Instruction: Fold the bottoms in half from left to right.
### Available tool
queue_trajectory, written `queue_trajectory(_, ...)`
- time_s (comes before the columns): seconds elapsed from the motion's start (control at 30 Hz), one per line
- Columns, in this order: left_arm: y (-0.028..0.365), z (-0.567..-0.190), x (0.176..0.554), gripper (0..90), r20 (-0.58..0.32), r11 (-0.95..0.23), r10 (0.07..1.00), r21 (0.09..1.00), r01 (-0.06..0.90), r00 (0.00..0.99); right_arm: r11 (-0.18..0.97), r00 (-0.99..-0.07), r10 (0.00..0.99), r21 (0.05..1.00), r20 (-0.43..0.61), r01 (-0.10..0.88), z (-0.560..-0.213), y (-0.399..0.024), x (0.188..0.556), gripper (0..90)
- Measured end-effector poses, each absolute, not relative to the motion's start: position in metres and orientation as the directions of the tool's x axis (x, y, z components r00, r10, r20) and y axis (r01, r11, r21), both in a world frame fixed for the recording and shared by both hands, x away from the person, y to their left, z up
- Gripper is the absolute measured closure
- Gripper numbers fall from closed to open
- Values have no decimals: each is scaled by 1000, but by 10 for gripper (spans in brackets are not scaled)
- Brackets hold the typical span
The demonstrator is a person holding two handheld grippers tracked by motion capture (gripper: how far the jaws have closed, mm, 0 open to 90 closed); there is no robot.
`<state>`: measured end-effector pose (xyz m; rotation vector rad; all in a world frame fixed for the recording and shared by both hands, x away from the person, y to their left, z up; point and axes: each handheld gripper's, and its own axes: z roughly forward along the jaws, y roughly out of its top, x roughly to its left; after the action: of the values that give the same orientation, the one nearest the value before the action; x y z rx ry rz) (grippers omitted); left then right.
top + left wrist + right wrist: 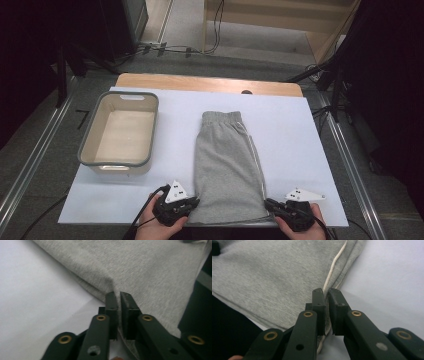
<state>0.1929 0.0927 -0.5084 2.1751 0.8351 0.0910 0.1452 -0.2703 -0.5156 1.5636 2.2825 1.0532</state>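
Observation:
A pair of grey shorts (227, 160) lies flat on the white table sheet (295, 125), waistband at the far end and hem at the near edge. My left gripper (196, 201) is at the hem's near left corner. In the left gripper view its jaws (118, 293) are shut on a fold of the grey cloth (150, 265). My right gripper (267, 202) is at the near right corner. In the right gripper view it (325, 291) is shut on the side seam of the shorts (274, 272), right at the white stripe (334, 265).
A grey-rimmed beige bin (86, 145) stands open on the left of the sheet. Beyond the sheet's far edge a strip of wooden tabletop (200, 82) shows. Metal rails run along both sides of the table, and cables lie on the floor behind.

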Motion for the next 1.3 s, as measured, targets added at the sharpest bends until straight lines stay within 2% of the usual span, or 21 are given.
queue_trajectory(0.27,119,-495,192,887,-229,-445,590,708,549,774,174,-452,849,665,272,727,-510,-266,130,824)
queue_trajectory(0.4,126,-495,187,885,-226,-446,595,705,551,771,206,-476,844,671,247,713,-510,-256,121,830)
queue_trajectory(0.47,126,-496,185,856,-218,-449,596,708,546,772,224,-481,851,680,213,698,-510,-254,119,826)
queue_trajectory(0.53,125,-497,184,729,-217,-439,594,720,538,774,227,-491,848,702,198,675,-510,-257,120,741)
queue_trajectory(0.6,124,-496,185,549,-228,-416,590,736,534,775,207,-491,848,727,201,655,-509,-262,122,582)
queue_trajectory(0.7,121,-493,186,332,-233,-394,573,762,513,786,190,-484,854,750,192,634,-504,-270,125,390)
queue_trajectory(0.8,118,-487,190,193,-237,-366,555,791,490,797,188,-464,873,774,151,605,-498,-276,127,242)
queue_trajectory(0.9,117,-482,195,129,-229,-346,550,813,469,803,138,-453,873,798,183,587,-494,-285,131,154)
queue_trajectory(1.1,115,-478,206,6,-244,-341,516,821,459,821,117,-467,866,834,180,539,-488,-301,139,122)
queue_trajectory(1.3,110,-472,218,0,-245,-329,496,834,442,833,96,-451,875,847,179,523,-489,-316,150,115)
